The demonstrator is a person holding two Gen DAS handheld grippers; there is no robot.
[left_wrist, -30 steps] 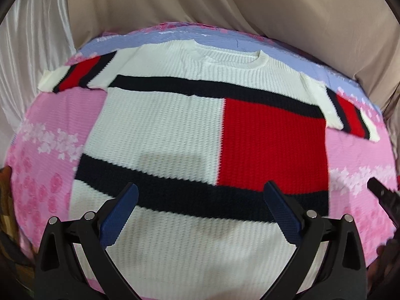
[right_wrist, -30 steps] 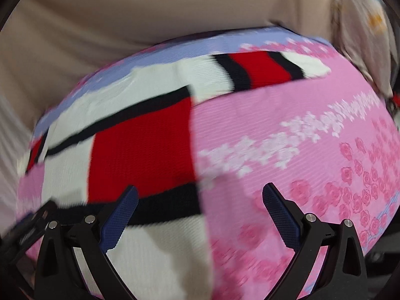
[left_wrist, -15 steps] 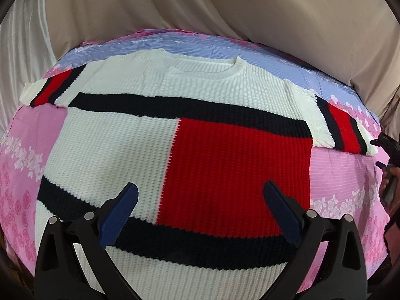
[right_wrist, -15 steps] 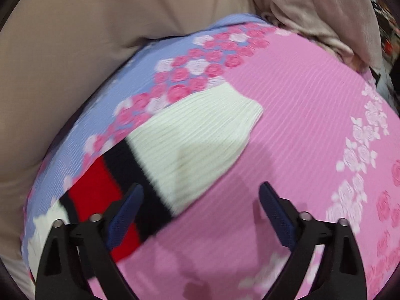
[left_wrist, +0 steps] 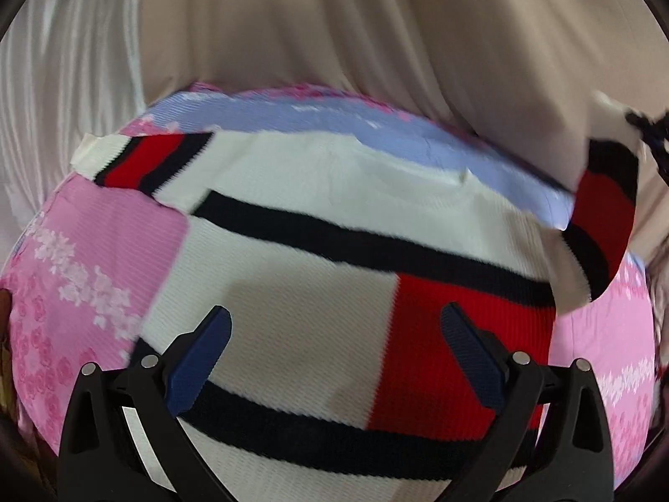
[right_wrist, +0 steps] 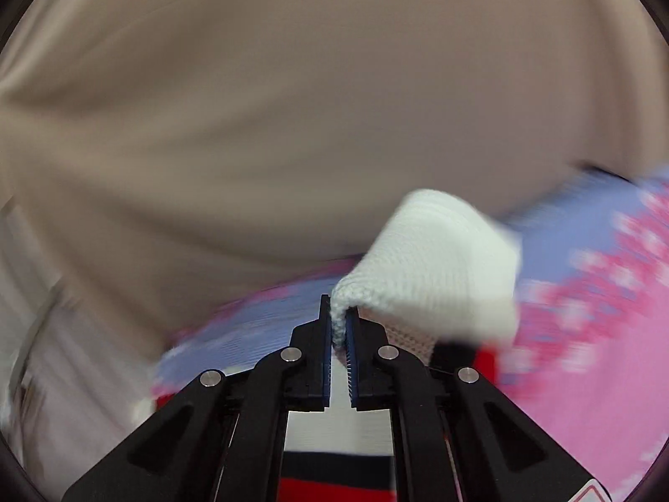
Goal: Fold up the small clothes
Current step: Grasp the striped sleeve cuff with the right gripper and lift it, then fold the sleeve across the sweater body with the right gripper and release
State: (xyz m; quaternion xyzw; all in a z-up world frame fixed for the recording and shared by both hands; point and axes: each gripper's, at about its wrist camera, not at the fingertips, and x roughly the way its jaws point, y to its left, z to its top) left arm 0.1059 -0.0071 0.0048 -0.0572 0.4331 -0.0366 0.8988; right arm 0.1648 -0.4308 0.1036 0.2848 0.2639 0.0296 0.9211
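Note:
A small knit sweater (left_wrist: 317, 251), white with black stripes and a red block, lies flat on a pink and lilac floral sheet (left_wrist: 96, 259). My left gripper (left_wrist: 334, 351) is open and empty above the sweater's lower body. My right gripper (right_wrist: 338, 326) is shut on the white cuff (right_wrist: 435, 267) of the sweater's right sleeve and holds it off the sheet. In the left wrist view that sleeve (left_wrist: 606, 217) hangs raised at the far right, with the right gripper (left_wrist: 648, 125) at its top. The left sleeve (left_wrist: 146, 163) lies flat.
Beige curtain cloth (left_wrist: 376, 33) hangs behind the far edge of the sheet, also filling the right wrist view (right_wrist: 292, 104). A pale white drape (left_wrist: 62, 83) hangs at the left. The sheet's pink part (right_wrist: 606, 334) spreads to the right.
My right gripper closed on the right sleeve's cuff and lifted it off the sheet. My left gripper shifted back to the left over the sweater's body and stayed open.

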